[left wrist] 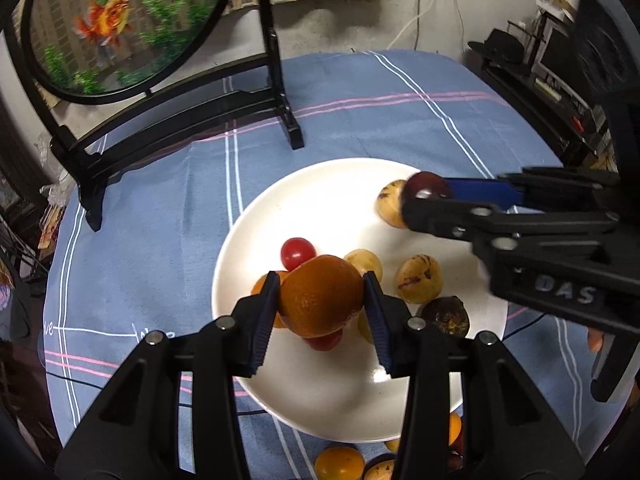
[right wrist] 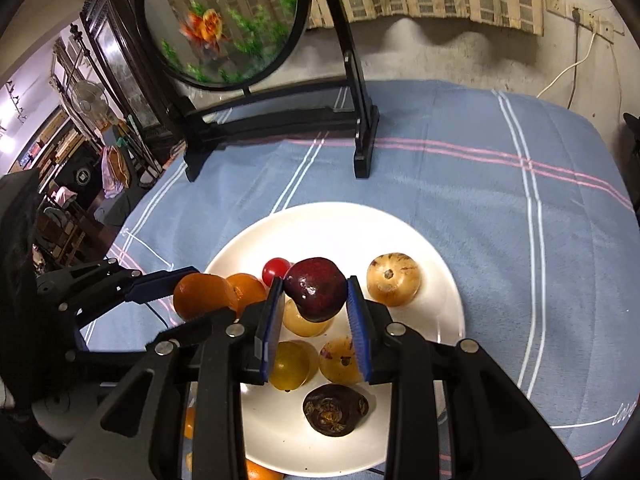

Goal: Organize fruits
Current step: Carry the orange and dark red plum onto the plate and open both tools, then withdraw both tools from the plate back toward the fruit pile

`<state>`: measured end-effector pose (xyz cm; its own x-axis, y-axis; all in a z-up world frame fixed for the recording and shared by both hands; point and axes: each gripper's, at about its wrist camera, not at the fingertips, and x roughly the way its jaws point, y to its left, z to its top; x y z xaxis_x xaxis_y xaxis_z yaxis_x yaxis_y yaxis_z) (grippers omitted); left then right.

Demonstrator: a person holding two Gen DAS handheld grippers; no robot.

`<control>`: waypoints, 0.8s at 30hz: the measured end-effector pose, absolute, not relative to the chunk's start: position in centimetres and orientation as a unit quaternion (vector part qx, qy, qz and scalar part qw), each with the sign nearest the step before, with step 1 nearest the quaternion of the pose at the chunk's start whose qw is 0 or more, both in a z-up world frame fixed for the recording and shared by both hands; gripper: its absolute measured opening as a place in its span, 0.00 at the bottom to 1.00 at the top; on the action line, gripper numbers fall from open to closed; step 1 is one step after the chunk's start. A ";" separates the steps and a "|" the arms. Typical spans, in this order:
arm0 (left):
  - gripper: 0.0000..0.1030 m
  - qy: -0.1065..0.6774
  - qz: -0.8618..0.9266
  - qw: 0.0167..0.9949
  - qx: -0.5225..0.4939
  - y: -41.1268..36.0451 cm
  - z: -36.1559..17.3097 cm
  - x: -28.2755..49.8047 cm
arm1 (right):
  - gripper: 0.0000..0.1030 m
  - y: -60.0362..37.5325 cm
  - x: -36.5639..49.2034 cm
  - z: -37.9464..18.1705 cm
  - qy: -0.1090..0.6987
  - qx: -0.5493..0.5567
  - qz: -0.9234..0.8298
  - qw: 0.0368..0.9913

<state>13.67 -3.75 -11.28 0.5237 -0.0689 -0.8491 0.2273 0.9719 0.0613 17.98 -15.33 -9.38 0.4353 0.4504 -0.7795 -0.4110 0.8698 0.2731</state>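
Observation:
My left gripper is shut on an orange, held just above the white plate. My right gripper is shut on a dark red plum over the same plate. In the left wrist view the right gripper comes in from the right with the plum at its tip. The plate holds a cherry tomato, another orange, several yellow speckled fruits and a dark wrinkled fruit. The left gripper shows at the left of the right wrist view.
A round painted screen on a black stand sits at the back of the blue striped cloth. More oranges lie on the cloth by the plate's near edge. Shelves with dark equipment stand right of the table.

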 end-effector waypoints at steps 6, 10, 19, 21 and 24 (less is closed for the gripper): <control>0.64 0.471 -0.082 0.874 0.087 -3.9 -11.3 13.6 | 0.33 -15.3 19.0 -10.5 0.493 0.022 0.242 0.835; 0.64 0.472 -0.076 0.875 0.073 -3.2 -11.1 13.9 | 0.61 -16.3 18.7 -10.0 0.476 0.045 0.237 0.846; 0.64 0.460 -0.064 0.884 0.041 -1.0 -9.0 12.2 | 0.61 -18.5 16.3 -8.1 0.462 0.075 0.242 0.850; 0.65 0.457 -0.061 0.887 0.036 -0.5 -8.5 11.6 | 0.61 -19.0 15.0 -7.8 0.461 0.071 0.241 0.851; 0.66 0.453 -0.059 0.889 0.036 -0.1 -8.0 10.2 | 0.61 -19.7 12.3 -7.3 0.458 0.062 0.246 0.852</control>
<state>10.22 -0.11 -7.99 0.5825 -0.0724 -0.8096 0.1383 0.9903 0.0109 12.29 -19.72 -7.34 0.4602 0.4761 -0.7494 -0.3617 0.8714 0.3314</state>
